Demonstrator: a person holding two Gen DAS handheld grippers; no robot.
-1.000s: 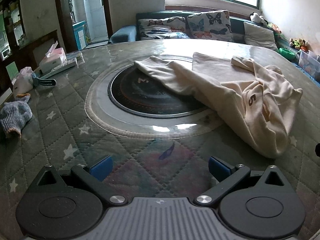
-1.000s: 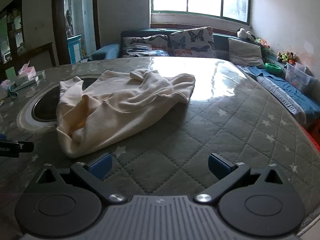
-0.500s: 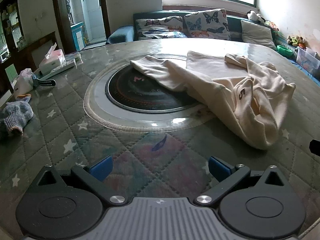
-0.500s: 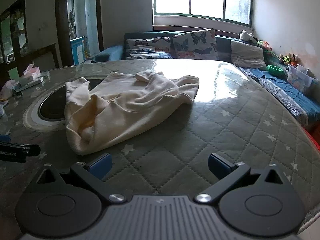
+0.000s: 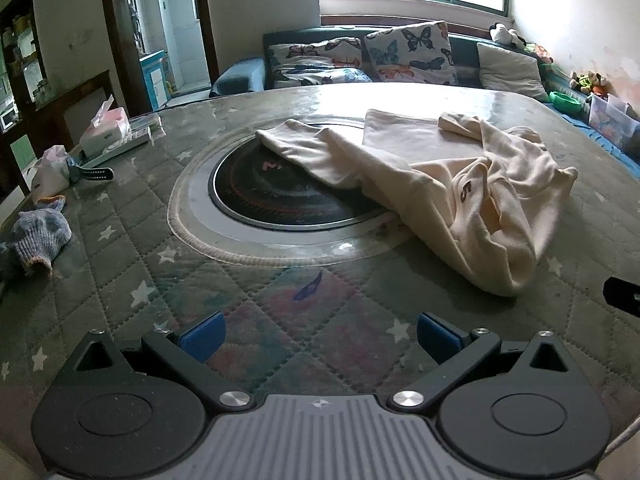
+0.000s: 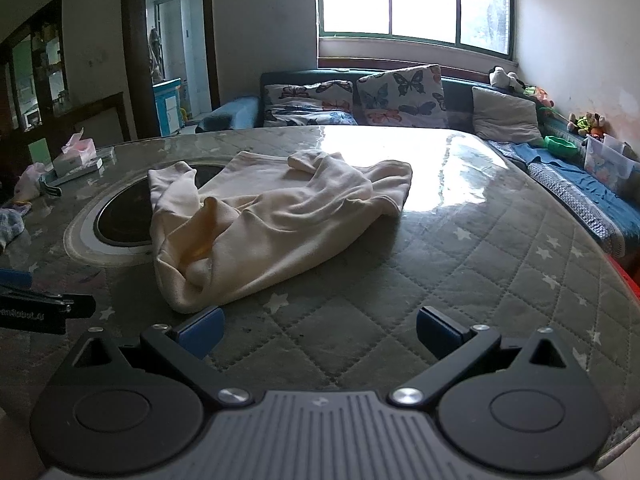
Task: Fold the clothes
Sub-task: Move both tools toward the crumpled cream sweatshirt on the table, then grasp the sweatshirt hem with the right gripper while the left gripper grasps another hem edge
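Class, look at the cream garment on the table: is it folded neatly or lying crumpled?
Crumpled. The cream garment lies in a rumpled heap, sleeve flung over the dark round inset, hems uneven. Both grippers are open and clear of it.

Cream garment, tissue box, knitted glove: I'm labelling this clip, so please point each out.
Cream garment (image 6: 288,224), right wrist view, on its crumpled middle.
Tissue box (image 5: 106,130), left wrist view, on its white side.
Knitted glove (image 5: 38,232), left wrist view, on its palm.

Home living room: sofa (image 6: 320,100) with butterfly cushions (image 6: 400,94) beyond fingers, under window (image 6: 412,0); soft toys (image 6: 586,122) far right of fingers; tissue box (image 5: 106,130) on quilt-covered round table (image 5: 120,264), left.
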